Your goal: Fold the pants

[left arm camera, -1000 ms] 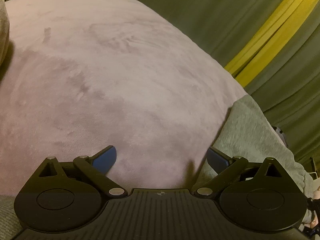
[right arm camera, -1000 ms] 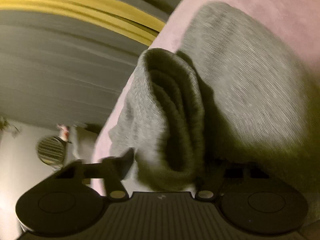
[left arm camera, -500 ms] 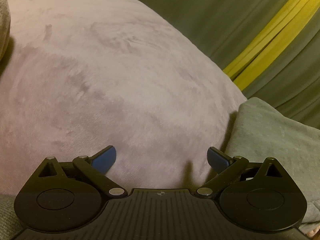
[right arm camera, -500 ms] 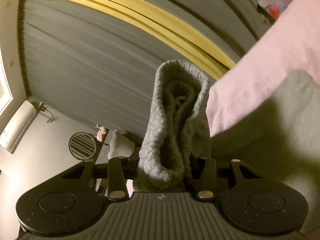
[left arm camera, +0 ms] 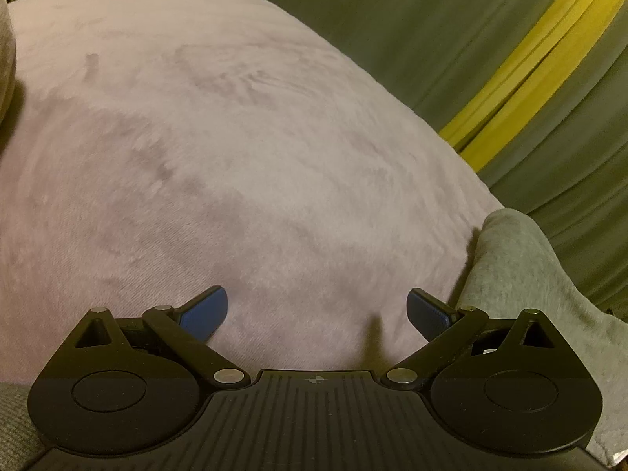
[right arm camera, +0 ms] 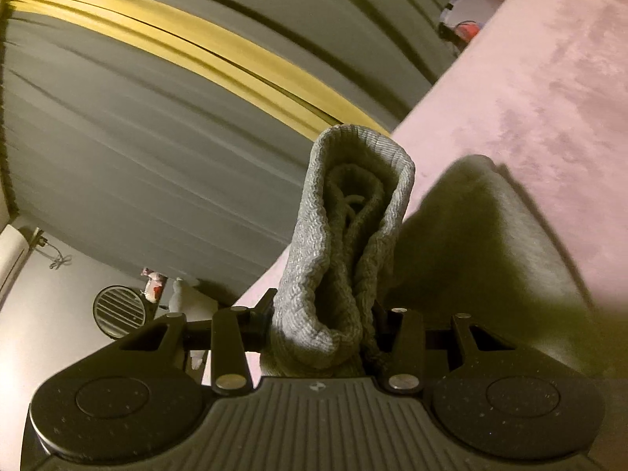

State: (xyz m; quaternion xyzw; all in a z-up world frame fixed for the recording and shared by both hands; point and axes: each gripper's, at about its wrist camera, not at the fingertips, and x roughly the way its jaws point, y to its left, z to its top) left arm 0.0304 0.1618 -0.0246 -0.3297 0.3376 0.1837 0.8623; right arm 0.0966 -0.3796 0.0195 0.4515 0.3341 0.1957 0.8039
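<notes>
The grey knit pants point(right arm camera: 341, 243) stand bunched up between the fingers of my right gripper point(right arm camera: 324, 325), which is shut on their ribbed waistband, lifted off the pink blanket point(right arm camera: 549, 90). The rest of the pants point(right arm camera: 498, 251) hangs down to the right in shadow. In the left wrist view my left gripper point(left arm camera: 317, 310) is open over the pink blanket point(left arm camera: 235, 157), nothing between its blue pads point(left arm camera: 206, 312). A raised fold of the grey pants point(left arm camera: 522, 274) sits to its right, apart from the pads.
Grey-green curtains with a yellow stripe point(left arm camera: 526, 70) hang behind the bed. In the right wrist view there is a round fan point(right arm camera: 117, 310) and small items on a wall-side surface, and clutter point(right arm camera: 463, 23) past the blanket's far edge.
My right gripper rose and tilted up with the waistband in it, so curtain and wall now fill its view. In the left view the grey fold at right lifted and shifted; the left gripper stayed.
</notes>
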